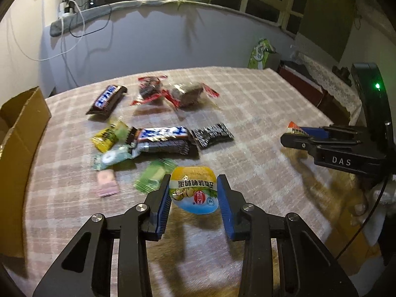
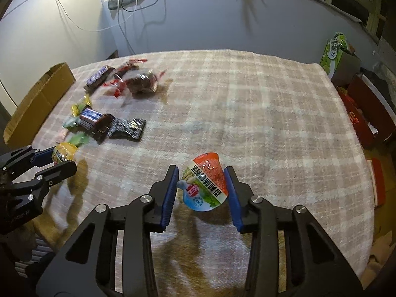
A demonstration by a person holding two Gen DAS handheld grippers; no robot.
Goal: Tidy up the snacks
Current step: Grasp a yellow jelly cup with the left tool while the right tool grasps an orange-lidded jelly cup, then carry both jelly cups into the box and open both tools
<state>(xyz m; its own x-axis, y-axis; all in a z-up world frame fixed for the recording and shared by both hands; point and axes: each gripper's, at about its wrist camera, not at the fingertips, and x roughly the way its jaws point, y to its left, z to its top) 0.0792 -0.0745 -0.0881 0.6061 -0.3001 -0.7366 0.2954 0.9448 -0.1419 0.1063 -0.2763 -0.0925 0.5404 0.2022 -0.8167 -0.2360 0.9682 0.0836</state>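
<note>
- Right now my left hand-held gripper [image 1: 194,193] is clamped on the yellow-topped snack cup [image 1: 193,189], its blue pads pressing the cup's two sides, just on my side of the snack pile [image 1: 158,138].
- My right hand-held gripper [image 2: 201,185] is likewise clamped on the red-topped snack cup [image 2: 205,183], well to the right of the snack pile with bare cloth between.
- Both cups look like small sealed plastic tubs: light, I judge, with thin walls that could buckle and a glossy film lid that could slip. Gripping across the side walls below the rim, as both hand-held grippers do, seems the safest hold; squeezing harder risks popping the seal.
- Whether either cup is lifted clear of the tabletop [image 2: 247,99] I cannot tell for certain; shadows beneath suggest a little clearance.
- Left of the snack pile, the cardboard box [image 1: 22,128] stands open at the tabletop's left edge, which I take to be the likely destination.
- The left cup's straight path to that box crosses the near wrappers of the pile, so I would carry it high enough not to drag them.
- Right of the snack pile the plaid cloth is open up to the far and right edges; a green carton [image 2: 331,54] sits beyond the far right corner, out of the way.
</note>
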